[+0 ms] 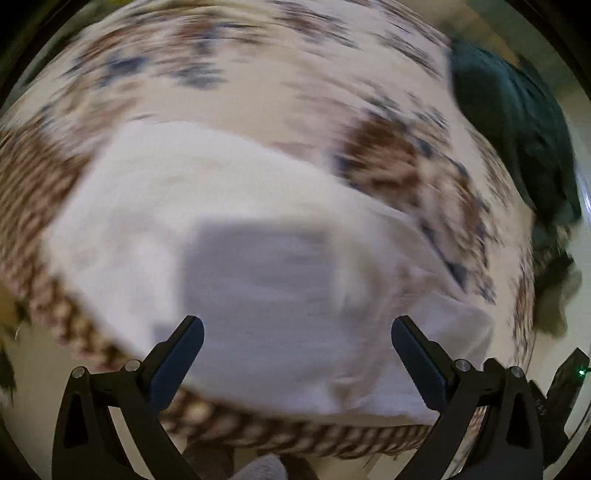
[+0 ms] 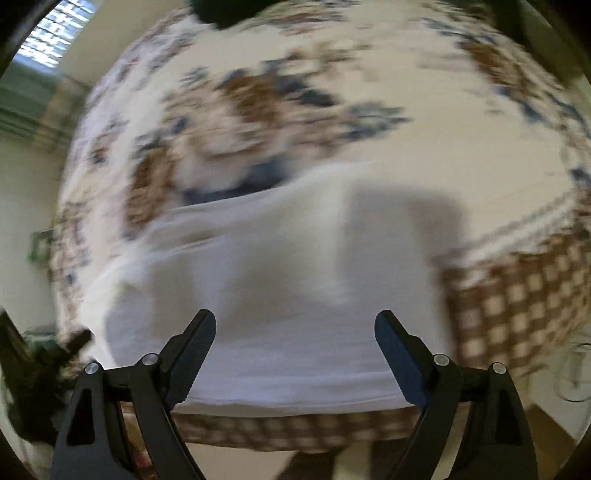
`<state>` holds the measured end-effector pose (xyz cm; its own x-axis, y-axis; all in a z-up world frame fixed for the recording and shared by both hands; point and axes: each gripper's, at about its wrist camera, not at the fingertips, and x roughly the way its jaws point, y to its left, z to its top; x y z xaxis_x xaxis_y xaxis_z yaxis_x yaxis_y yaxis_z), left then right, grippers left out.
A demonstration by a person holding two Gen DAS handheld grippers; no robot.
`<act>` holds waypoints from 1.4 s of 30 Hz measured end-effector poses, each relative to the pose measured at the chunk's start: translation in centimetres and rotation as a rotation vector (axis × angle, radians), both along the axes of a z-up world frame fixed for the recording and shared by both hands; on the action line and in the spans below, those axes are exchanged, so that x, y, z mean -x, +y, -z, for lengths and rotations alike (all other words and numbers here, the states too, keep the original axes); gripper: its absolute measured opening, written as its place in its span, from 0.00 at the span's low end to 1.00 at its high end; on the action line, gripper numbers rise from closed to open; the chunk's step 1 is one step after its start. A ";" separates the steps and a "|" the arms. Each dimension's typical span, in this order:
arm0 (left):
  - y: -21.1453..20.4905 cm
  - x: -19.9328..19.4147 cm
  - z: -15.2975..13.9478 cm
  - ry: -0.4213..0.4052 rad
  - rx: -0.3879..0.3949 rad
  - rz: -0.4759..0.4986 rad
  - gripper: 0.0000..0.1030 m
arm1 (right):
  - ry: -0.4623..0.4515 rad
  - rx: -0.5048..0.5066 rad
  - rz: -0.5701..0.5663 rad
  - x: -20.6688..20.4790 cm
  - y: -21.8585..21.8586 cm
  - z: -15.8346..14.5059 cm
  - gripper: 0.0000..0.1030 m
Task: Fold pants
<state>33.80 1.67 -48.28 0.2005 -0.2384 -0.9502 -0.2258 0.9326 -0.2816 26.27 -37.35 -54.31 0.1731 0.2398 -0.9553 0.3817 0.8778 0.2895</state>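
Observation:
White pants (image 1: 229, 221) lie folded on a table with a floral cloth, near its front edge; both views are motion-blurred. My left gripper (image 1: 297, 332) is open and empty, held above the near part of the pants. The pants also show in the right wrist view (image 2: 280, 266). My right gripper (image 2: 295, 328) is open and empty, above the near hem of the pants. A grey shadow falls on the cloth in each view.
The tablecloth (image 1: 258, 92) is cream with brown and blue flowers and a brown checked border (image 2: 517, 295). A dark green garment (image 1: 509, 122) lies at the table's far right edge. A window (image 2: 55, 33) is at upper left in the right wrist view.

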 end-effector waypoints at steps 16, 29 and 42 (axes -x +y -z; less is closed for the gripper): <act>-5.8 -4.3 5.2 0.035 0.076 0.152 0.16 | 0.071 0.024 0.002 -0.2 -3.6 4.3 0.88; -4.6 2.4 6.1 0.156 0.076 0.117 0.30 | 0.126 -0.135 -0.209 1.2 6.5 6.2 0.45; -3.0 5.8 4.6 0.105 0.050 0.069 0.45 | 0.127 -0.045 -0.341 1.6 9.2 4.1 0.48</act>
<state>28.04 -1.33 -52.92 0.0826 -0.2955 -0.9517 -0.1925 0.9323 -0.3062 24.68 -28.19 -58.41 -0.0435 0.3054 -0.9512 0.1050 0.9482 0.2997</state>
